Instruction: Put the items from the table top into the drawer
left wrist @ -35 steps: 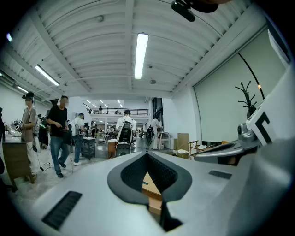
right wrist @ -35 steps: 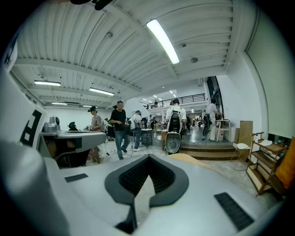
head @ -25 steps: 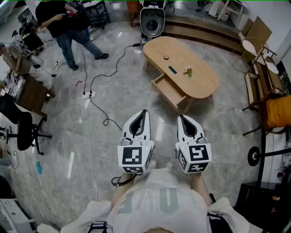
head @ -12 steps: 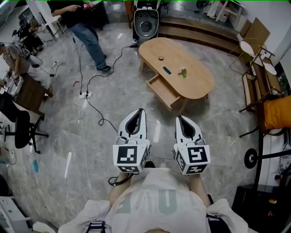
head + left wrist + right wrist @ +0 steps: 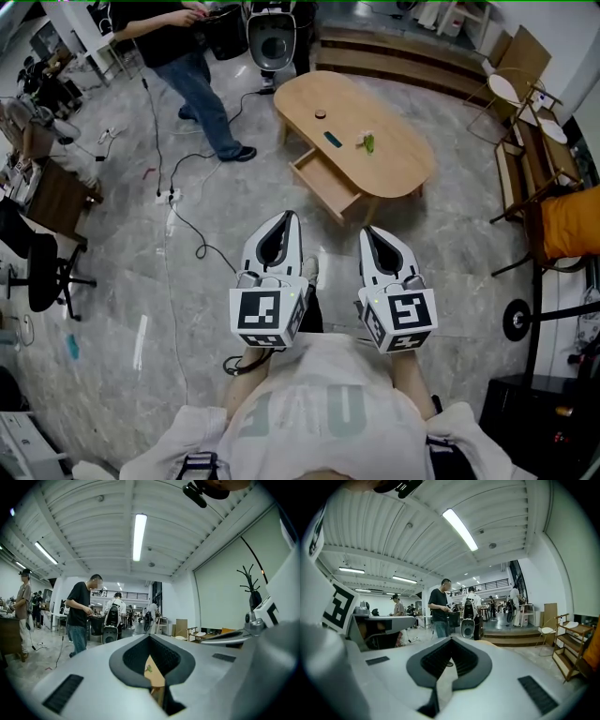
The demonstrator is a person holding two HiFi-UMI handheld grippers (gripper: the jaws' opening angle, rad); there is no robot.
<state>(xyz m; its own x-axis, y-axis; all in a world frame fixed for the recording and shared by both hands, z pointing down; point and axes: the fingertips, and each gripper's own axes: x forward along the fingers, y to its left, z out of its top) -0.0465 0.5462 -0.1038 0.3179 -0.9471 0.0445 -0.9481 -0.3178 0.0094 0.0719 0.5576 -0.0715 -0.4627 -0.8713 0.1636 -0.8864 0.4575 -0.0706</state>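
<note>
Both tongs were closed and empty. Left gripper (image 5: 289, 219) and right gripper (image 5: 367, 232), smooth grey shells with ribbed black pads, hung side by side over the glossy marbled floor (image 5: 187, 291), well apart from the oval wooden table (image 5: 408, 173). On its top lay a small round disc (image 5: 321, 114), a dark flat bar (image 5: 332, 139) and a green item (image 5: 367, 142). Only the head view showed the drawer (image 5: 323, 183), pulled open below the tabletop. The left gripper view caught just a tabletop sliver.

Setting was a lab hall: black cables (image 5: 185, 228) trailed over grey stone floor (image 5: 450, 234); cluttered brown wooden workbench (image 5: 54, 195); long ceiling tube light (image 5: 139, 536).
</note>
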